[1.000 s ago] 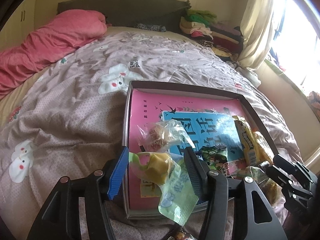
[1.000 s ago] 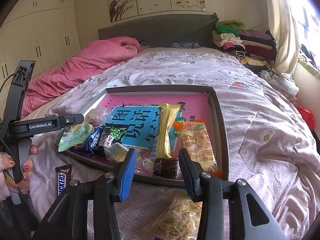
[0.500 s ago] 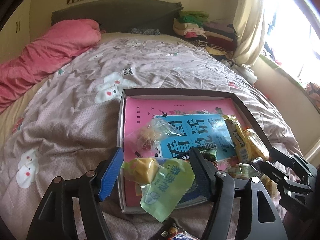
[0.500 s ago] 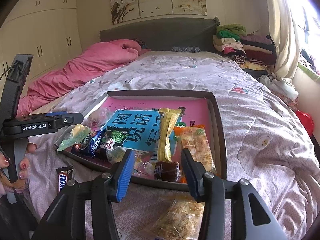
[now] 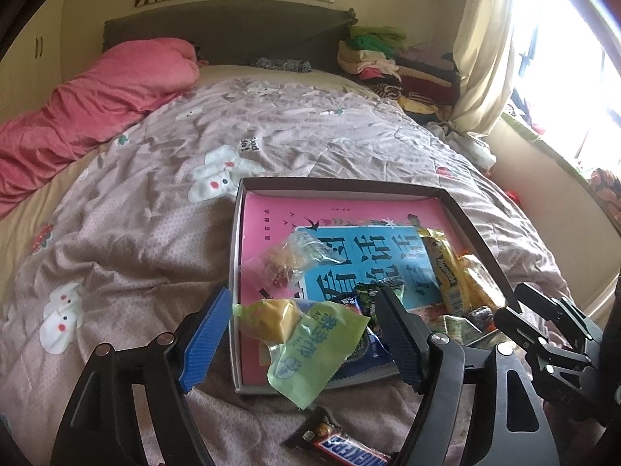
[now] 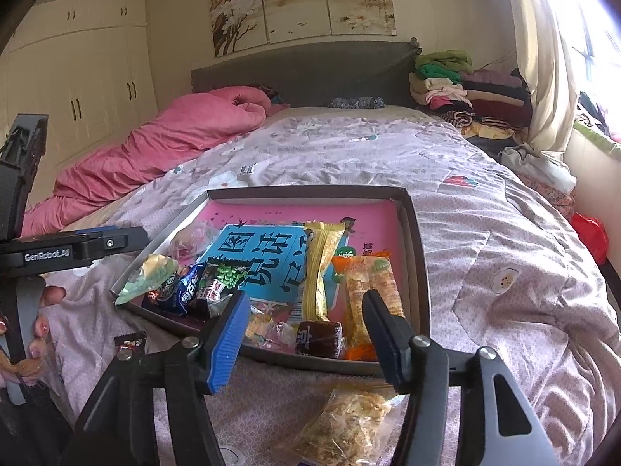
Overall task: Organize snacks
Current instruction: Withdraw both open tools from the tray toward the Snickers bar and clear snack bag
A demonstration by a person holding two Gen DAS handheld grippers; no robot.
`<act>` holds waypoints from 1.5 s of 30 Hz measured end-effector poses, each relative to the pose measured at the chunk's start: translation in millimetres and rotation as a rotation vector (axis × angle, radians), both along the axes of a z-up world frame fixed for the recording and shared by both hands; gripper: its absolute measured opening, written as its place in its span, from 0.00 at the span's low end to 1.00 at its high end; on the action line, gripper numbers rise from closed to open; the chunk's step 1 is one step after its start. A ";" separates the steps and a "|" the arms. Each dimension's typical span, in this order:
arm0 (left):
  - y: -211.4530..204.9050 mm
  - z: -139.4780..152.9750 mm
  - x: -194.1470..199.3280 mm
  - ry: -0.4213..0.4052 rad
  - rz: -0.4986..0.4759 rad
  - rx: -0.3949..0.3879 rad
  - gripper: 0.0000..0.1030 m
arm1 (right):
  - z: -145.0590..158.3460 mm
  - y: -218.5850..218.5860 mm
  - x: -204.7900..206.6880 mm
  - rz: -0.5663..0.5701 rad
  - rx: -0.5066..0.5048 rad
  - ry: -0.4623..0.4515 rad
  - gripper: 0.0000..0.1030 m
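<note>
green snack packet — tail toward camera | overhangs box edge

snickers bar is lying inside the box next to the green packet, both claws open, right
Not quite. The snickers bar lies outside the box, on the bedspread just in front of its near edge, below the green packet, as the left wrist view shows. The rest holds: the left claw and right claw are both open and have just been opening.
</note>
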State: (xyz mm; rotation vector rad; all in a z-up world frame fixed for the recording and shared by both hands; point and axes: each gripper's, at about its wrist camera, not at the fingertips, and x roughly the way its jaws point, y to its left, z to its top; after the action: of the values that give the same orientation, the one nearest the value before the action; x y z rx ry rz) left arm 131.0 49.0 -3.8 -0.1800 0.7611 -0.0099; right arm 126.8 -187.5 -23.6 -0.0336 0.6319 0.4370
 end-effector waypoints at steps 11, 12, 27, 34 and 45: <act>11.2 14.2 -16.4 -0.001 0.038 -0.031 0.76 | 9.5 -12.7 -2.5 -0.026 0.044 -0.015 0.64; 11.8 14.6 -18.3 0.003 0.042 -0.034 0.76 | 10.2 -14.0 -2.5 -0.029 0.046 -0.017 0.65; -0.7 7.8 -39.9 0.078 0.031 -0.057 0.76 | 19.5 -41.1 -13.6 -0.094 0.077 -0.011 0.67; -6.9 -6.6 -47.2 0.147 0.034 -0.097 0.76 | 19.2 -48.1 -21.7 -0.120 0.077 0.012 0.68; -23.9 -36.2 -52.7 0.239 0.001 -0.107 0.76 | 7.1 -44.8 -30.4 -0.109 0.059 0.102 0.69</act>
State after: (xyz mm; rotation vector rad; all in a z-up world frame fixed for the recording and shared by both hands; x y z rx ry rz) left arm 78.3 25.2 -40.0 -0.2872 1.0000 -0.0285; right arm 96.4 -232.3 -16.4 0.0794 0.7169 0.3538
